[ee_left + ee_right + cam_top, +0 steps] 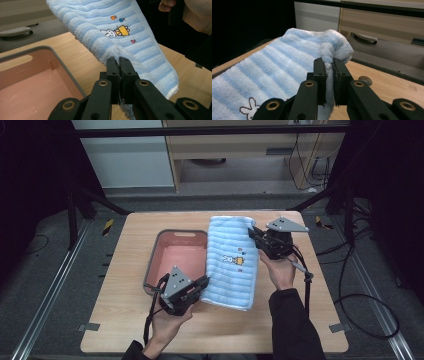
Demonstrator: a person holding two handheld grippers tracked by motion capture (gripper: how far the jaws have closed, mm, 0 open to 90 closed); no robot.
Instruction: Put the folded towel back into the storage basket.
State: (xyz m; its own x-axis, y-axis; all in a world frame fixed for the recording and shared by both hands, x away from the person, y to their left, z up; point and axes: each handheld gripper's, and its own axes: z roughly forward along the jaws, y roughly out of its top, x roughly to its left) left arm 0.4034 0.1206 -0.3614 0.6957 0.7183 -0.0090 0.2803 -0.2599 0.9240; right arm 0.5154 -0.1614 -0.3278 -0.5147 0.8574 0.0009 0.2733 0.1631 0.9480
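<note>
Wooden desk (pixel 120 320) with a blue-and-white striped towel (pixel 233 262) stretched out across the middle, running from the far edge back toward the near edge. It's folded lengthwise, and there's a little embroidered bunny patch (pixel 234 260) roughly in the centre of it. From the left gripper view you can see that same patch (pixel 115 31), a white rabbit next to a yellow shape, with a couple of tiny orange, blue and pink bits around it.

The left claw (pixel 204 282) is pinched tight on the towel's near-left corner. In the left gripper view the jaws are clamped together with a fold of terry cloth squeezed between them, and the towel (pixel 130 37) rises up and away from there, so it's lifted off the desk at that end. The person's left hand (pixel 167 322) comes in from the near edge.

The right claw (pixel 254 236) has the far-right part of the towel. In the right gripper view the jaws are narrow with a bunched ridge of towel (pixel 287 62) caught between them, the fabric humped up right at the tips. The right hand (pixel 281 270) is wrapped around that gripper, dark sleeve behind it.

Just left of the towel sits a pink bin (pixel 172 262) with a grey rim, touching or slightly under the towel's left edge. Can't tell which. It looks empty inside.
</note>
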